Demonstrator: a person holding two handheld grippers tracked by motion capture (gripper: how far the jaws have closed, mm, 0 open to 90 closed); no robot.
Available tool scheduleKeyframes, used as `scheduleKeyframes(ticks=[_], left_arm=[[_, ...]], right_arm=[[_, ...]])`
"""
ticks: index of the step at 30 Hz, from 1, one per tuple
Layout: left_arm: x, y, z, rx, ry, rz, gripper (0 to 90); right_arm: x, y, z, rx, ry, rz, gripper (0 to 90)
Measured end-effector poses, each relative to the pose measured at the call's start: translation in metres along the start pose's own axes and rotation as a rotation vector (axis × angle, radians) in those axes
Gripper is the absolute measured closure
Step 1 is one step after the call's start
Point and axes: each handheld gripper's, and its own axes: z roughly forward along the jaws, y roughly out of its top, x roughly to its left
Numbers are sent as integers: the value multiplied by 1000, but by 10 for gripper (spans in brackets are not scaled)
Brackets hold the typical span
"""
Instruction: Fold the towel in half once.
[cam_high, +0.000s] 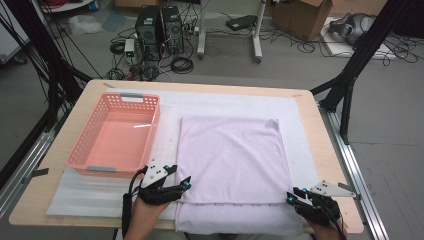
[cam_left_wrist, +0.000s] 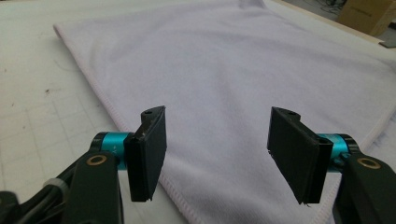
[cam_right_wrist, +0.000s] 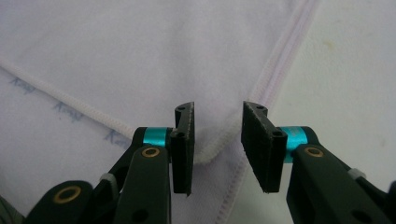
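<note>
A pale lilac towel (cam_high: 230, 155) lies folded on the table, its upper layer ending a little short of the lower layer at the near edge. My left gripper (cam_high: 181, 176) hovers at the towel's near left corner, open; in the left gripper view its jaws (cam_left_wrist: 217, 154) stand wide apart over the towel (cam_left_wrist: 233, 70) and its hemmed edge. My right gripper (cam_high: 294, 195) is at the near right corner. In the right gripper view its jaws (cam_right_wrist: 217, 144) stand apart, with the rounded corner of the towel's upper layer (cam_right_wrist: 116, 56) in the gap, not pinched.
A pink plastic basket (cam_high: 155, 130) with nothing in it stands left of the towel, close to my left gripper. A white mat (cam_high: 75, 195) covers most of the wooden table (cam_high: 320, 150). Computers, cables and a cardboard box are on the floor beyond.
</note>
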Motion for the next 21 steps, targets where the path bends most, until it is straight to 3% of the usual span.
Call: scheduleKeyframes(ticks=[3, 7, 12, 15, 18, 21], left_arm=[[-1, -8, -5, 24, 27, -13, 401], [2, -17, -10, 61, 50, -43, 435], [5, -24, -12, 126, 54, -84, 491], [6, -27, -13, 143, 44, -102, 509], [3, -29, -13, 166, 23, -91, 542], [0, -29, -13, 166, 28, -80, 548]], right_arm=[[0, -6, 0, 15, -8, 13, 647], [-2, -10, 2, 13, 11, 15, 758], [4, -10, 1, -6, -14, -35, 883], [5, -10, -1, -14, -8, -51, 888], [4, -10, -2, -24, 12, -31, 874], [3, -9, -3, -29, 20, -10, 752]])
